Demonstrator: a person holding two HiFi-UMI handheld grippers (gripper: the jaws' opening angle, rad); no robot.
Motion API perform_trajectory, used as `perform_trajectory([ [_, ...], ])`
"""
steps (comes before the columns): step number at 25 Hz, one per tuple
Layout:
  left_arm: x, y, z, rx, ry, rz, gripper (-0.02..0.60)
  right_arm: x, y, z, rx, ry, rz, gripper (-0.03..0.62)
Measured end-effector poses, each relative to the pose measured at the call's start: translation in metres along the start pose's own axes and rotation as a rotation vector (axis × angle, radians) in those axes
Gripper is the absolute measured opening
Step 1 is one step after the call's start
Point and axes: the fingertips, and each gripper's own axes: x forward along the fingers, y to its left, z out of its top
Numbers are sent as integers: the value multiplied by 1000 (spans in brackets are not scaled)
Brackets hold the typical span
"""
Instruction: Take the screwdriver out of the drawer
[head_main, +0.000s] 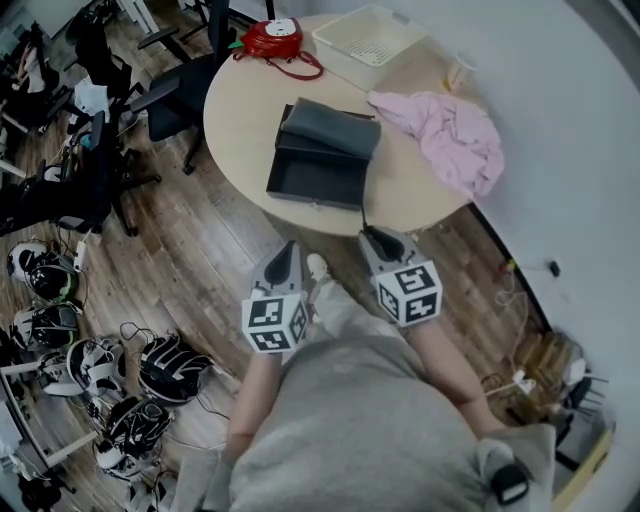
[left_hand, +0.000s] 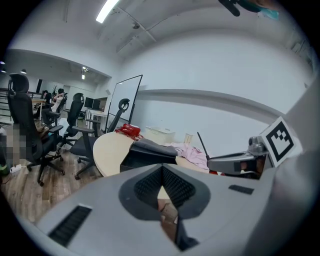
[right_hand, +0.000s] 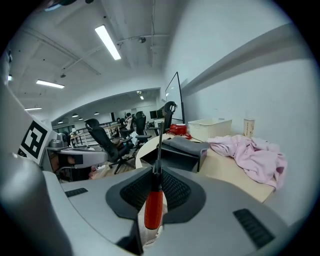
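The screwdriver (right_hand: 154, 207) has a red handle and a thin dark shaft that points up towards the table. My right gripper (right_hand: 157, 176) is shut on its handle, and in the head view the shaft (head_main: 362, 212) sticks out ahead of that gripper (head_main: 380, 240). The dark drawer (head_main: 315, 182) stands pulled open from its flat grey box (head_main: 330, 128) on the round table (head_main: 245, 110). Both grippers hang short of the table's near edge, close to my body. My left gripper (head_main: 287, 256) is shut with nothing in it; its pads (left_hand: 150, 186) meet at the tip.
A pink cloth (head_main: 450, 135) lies right of the drawer box. A white basket (head_main: 368, 42) and a red bag (head_main: 272, 40) sit at the table's far side. Office chairs (head_main: 165, 95) and several helmets (head_main: 170, 368) stand on the wooden floor to the left. A white wall (head_main: 580, 130) runs along the right.
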Motion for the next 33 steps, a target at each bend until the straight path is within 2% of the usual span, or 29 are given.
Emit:
perform_trajectory([
  [9, -15, -11, 0, 3, -16, -5, -2, -21, 4, -1, -6, -44, -11, 57],
  [33, -9, -16, 5, 9, -17, -22, -2, -21, 2, 4, -6, -47, -10, 57],
])
